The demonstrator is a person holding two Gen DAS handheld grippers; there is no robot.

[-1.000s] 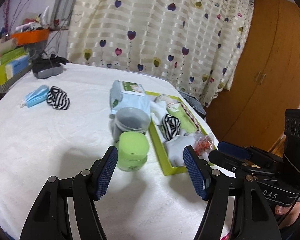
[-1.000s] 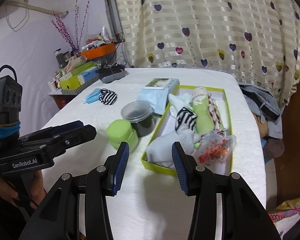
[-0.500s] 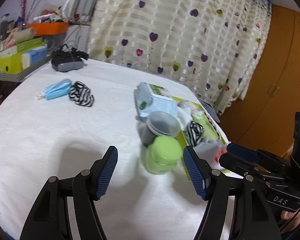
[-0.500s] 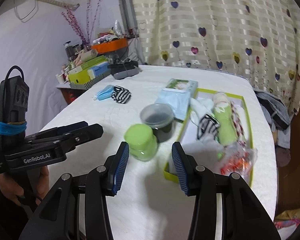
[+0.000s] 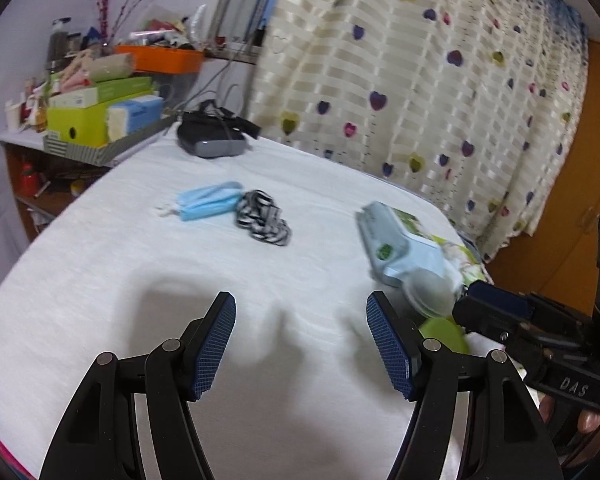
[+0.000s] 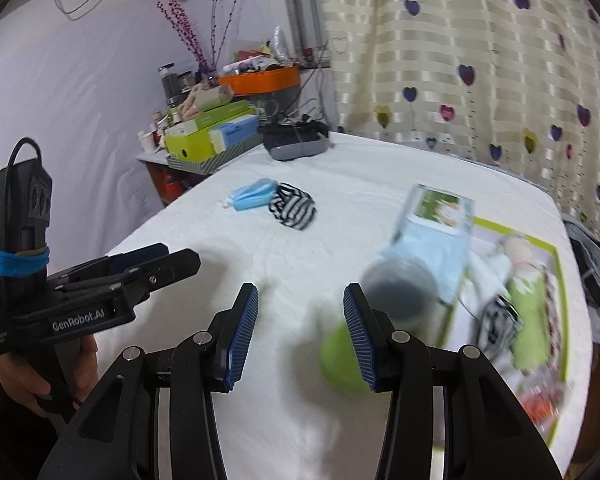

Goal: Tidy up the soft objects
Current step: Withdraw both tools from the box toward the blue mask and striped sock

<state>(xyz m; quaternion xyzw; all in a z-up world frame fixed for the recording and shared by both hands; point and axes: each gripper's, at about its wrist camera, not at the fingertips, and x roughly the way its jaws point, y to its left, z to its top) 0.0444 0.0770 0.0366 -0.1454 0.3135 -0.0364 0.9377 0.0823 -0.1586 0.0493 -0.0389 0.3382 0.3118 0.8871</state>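
On the white bed lie a black-and-white striped sock (image 5: 264, 218) (image 6: 293, 208) and a blue face mask (image 5: 208, 202) (image 6: 252, 194) touching it. A yellow-green tray (image 6: 560, 292) at the right holds soft items, among them a striped sock (image 6: 498, 320) and a green roll (image 6: 530, 320). My left gripper (image 5: 300, 344) hangs open over bare sheet, nothing between its fingers. My right gripper (image 6: 298, 330) is also open and empty, with the green jar (image 6: 338, 356) just behind its right finger.
A wipes pack (image 5: 400, 244) (image 6: 440, 220), a grey-lidded jar (image 6: 400, 294) and the green jar (image 5: 444, 334) stand beside the tray. A black headset (image 5: 212, 136) sits at the bed's far end. A cluttered shelf (image 5: 100, 120) stands left; a heart-print curtain (image 5: 420, 80) hangs behind.
Both grippers have swung left across the bed. The tray and jars slid toward the right edge of both views; the striped sock and mask came nearer the centre. Jaws unchanged.
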